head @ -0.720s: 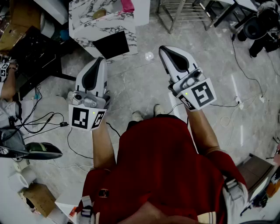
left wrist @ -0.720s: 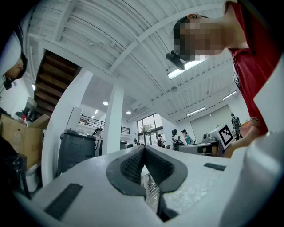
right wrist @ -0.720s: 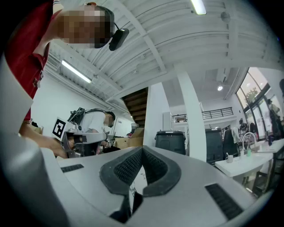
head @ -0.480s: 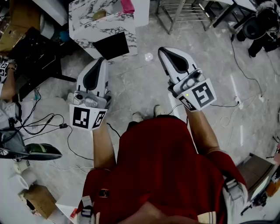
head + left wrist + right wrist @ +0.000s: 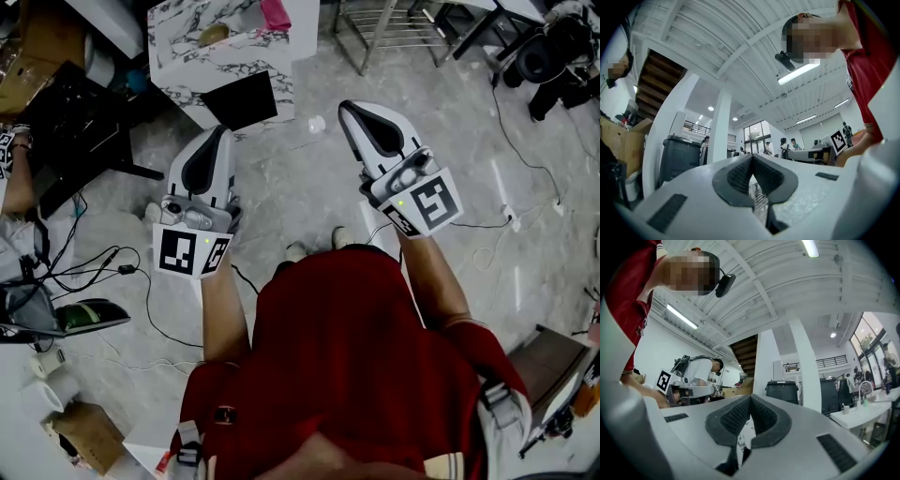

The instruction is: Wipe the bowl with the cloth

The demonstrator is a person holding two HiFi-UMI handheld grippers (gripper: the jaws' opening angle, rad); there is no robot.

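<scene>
- Fingers [image 5: 737, 177] of left gripper [image 5: 751, 158]: pressed together, dark ridged pads meeting at the tips, nothing between.
- Fingers [image 5: 732, 417] of right gripper [image 5: 750, 400]: likewise closed, pads touching, nothing held.
- Position in head view: left gripper left of centre, right gripper right of centre. Both over bare grey floor [image 5: 281, 178], noses aimed toward the top of the frame and set apart from each other.
- Bowl [image 5: 214, 33]: taken to be the rounded olive-brown item at upper left of head view, on the marble-patterned counter [image 5: 225, 67]. Too small to confirm.
- Cloth [image 5: 274, 12]: pink fold at the top edge, just right of the bowl, on the same counter. Untouched, well apart from both grippers.
- Step in hand, as judged: approach only, wiping not yet begun.
- To do it well:
  - Close in on the counter first, then part the jaws before reaching, never at contact.
  - Right gripper, the nearer one, probably suited to the cloth. Pinch a thick fold so that a pad of fabric hangs below the tips.
  - Left gripper probably suited to the bowl. Hold the rim firmly, since a loose bowl is likely to skid on the smooth top.
  - Wipe in slow circles with fabric, not bare fingers, against the inside.
- Count:
  - Grippers, two, each with one marker cube [image 5: 190, 253].
  - Bowl, one, and cloth, one.
  - Counter, one.
  - Black panel [image 5: 239, 98] leaning at the counter's foot, one.
  - Shoes [image 5: 295, 249], two.
  - Small white round item [image 5: 317, 123] on the floor between the gripper noses, one.
</scene>
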